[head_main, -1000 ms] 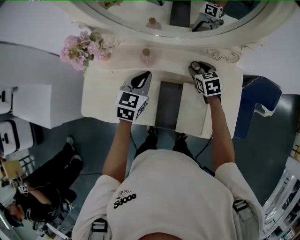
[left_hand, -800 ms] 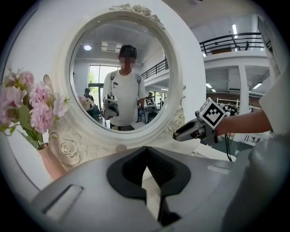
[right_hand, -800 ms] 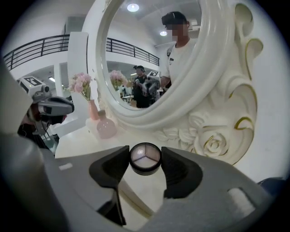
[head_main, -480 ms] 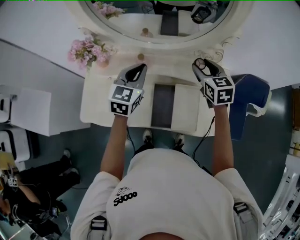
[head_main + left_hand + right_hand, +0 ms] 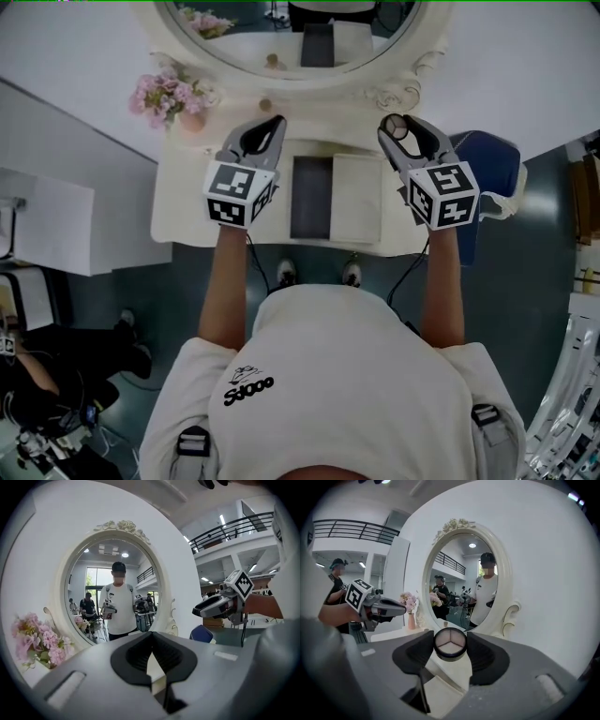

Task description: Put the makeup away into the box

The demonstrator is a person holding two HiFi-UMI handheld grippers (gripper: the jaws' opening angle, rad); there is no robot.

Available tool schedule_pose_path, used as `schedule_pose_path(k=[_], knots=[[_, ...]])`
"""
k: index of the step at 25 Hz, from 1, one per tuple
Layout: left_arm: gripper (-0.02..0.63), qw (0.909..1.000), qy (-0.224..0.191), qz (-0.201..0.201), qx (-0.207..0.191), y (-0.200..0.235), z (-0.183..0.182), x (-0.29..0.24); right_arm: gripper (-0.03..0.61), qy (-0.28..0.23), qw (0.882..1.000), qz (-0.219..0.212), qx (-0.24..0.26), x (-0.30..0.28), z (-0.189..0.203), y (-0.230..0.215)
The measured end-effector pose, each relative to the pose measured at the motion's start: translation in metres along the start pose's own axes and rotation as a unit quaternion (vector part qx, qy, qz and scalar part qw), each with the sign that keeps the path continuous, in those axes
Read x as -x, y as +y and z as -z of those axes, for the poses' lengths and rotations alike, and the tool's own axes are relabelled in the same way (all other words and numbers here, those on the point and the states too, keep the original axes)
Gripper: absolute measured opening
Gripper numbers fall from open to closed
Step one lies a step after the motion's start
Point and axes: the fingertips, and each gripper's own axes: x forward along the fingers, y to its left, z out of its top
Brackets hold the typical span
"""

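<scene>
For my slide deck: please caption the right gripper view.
Right gripper holds a round makeup compact before an oval vanity mirror.

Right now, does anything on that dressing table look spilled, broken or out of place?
Nothing stands out. The flowers stand upright by the mirror, the box lies open on the table, and the round compact sits squarely between the fingers of the right gripper. No spill or damage shows.

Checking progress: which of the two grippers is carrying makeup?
The right gripper: a round three-shade compact is clamped between its fingers. The left gripper is closed on nothing.
</scene>
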Motion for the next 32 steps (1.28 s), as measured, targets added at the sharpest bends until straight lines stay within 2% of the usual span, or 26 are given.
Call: schedule_pose_path(k=[4,8,13,16,21,25,32], knots=[[0.017,0.9999,0.006,0.001,0.008,-0.008,0.01,0.009,0.222,0.014,1.0,-0.014,-0.002,0.007,0.014,0.021],[0.017,0.9994,0.029,-0.001,0.019,-0.013,0.034,0.019,0.222,0.04,0.998,-0.044,-0.003,-0.003,0.038,0.05],[0.017,0.9975,0.065,-0.004,0.027,-0.018,0.068,0.032,0.222,0.089,0.992,-0.09,0.01,-0.027,0.08,0.081],[0.017,0.9958,0.085,-0.008,0.035,-0.017,0.089,0.04,0.222,0.136,0.984,-0.111,0.026,-0.046,0.112,0.1],[0.017,0.9907,0.122,-0.023,0.056,-0.014,0.132,0.054,0.222,0.214,0.962,-0.151,0.075,-0.076,0.165,0.129],[0.017,0.9866,0.144,-0.026,0.072,-0.013,0.159,0.065,0.222,0.281,0.937,-0.171,0.114,-0.1,0.203,0.145],[0.017,0.9819,0.16,-0.047,0.089,-0.003,0.183,0.081,0.222,0.334,0.893,-0.212,0.214,-0.13,0.249,0.173]])
